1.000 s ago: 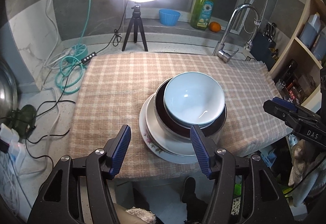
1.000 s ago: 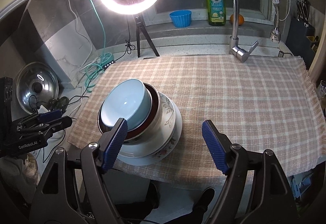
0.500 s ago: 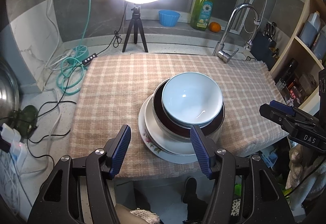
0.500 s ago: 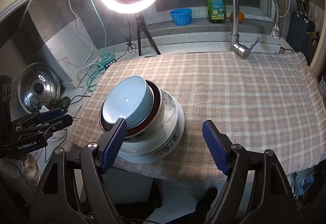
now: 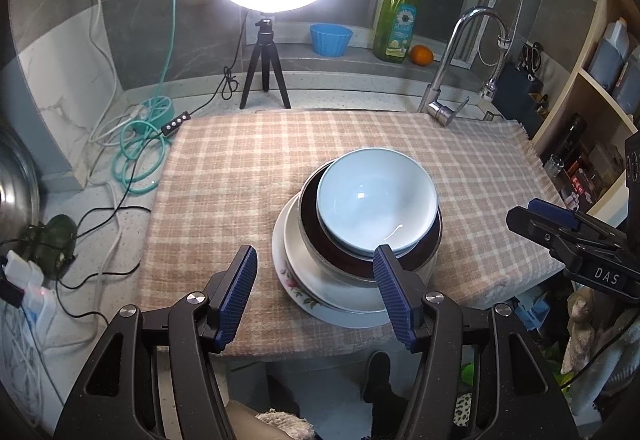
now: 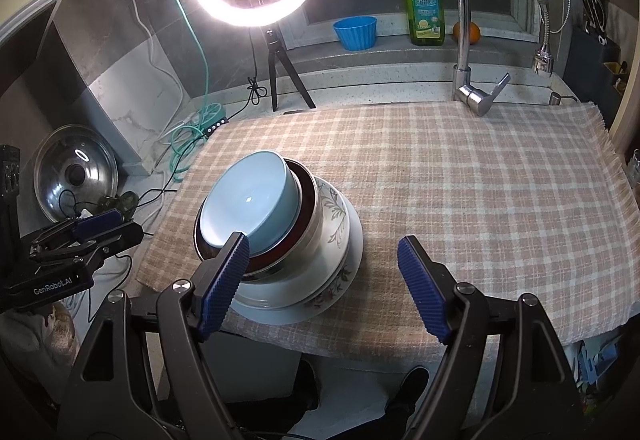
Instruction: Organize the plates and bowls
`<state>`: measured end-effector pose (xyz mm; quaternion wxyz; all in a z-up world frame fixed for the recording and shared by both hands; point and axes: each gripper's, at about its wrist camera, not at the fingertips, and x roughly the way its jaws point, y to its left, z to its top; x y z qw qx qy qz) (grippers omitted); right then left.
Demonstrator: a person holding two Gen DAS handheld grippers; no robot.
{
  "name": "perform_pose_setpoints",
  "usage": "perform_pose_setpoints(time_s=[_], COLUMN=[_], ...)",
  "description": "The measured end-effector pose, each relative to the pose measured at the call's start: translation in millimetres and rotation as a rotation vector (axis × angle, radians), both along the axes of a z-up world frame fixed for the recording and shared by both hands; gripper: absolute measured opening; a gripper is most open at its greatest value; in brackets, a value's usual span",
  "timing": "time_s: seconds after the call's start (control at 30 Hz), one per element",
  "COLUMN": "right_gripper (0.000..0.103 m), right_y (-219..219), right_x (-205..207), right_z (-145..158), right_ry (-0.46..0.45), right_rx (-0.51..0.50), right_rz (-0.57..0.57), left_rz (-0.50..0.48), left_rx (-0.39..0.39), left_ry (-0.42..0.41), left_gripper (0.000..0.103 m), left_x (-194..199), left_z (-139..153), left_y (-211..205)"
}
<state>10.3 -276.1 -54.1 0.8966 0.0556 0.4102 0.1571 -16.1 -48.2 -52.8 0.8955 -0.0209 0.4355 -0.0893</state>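
Stacked plates and bowls (image 5: pixel 356 240) unmoved on checked cloth (image 5: pixel 240 180), left tongs (image 5: pixel 314 294) and right tongs (image 6: pixel 324 280) still spread, empty.

Checked cloth (image 5: pixel 248 176): woven, matt, slightly rough. Light blue bowl (image 5: pixel 376 196): glossy glazed ceramic. Bowl under it (image 6: pixel 310 196): shiny steel outside, dark inside. Floral plate (image 6: pixel 340 216): glossy glaze. Faucet (image 6: pixel 470 20): polished chrome. Gripper pads (image 5: pixel 238 294): ribbed matt blue.

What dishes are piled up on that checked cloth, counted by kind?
Light blue bowl: 1
Steel bowl with dark red inside: 1
White deep dish: 1
Flowered plate: 1
Total: 4, nested in one stack.
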Motion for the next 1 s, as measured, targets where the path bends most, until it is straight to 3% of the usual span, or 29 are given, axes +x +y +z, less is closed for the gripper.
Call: perform_pose_setpoints(time_s=[1.0], right_gripper=[0.079], right_y=[2.8], right_x=[4.4], right_z=[-11.1], right_ry=[0.022], right_rx=[-0.003], right_rz=[0.005], left_rz=[0.012], left_rx=[0.006], left_ry=[0.01], left_gripper=[0.06], left_x=[4.8], left_z=[-5.2], left_y=[-0.7])
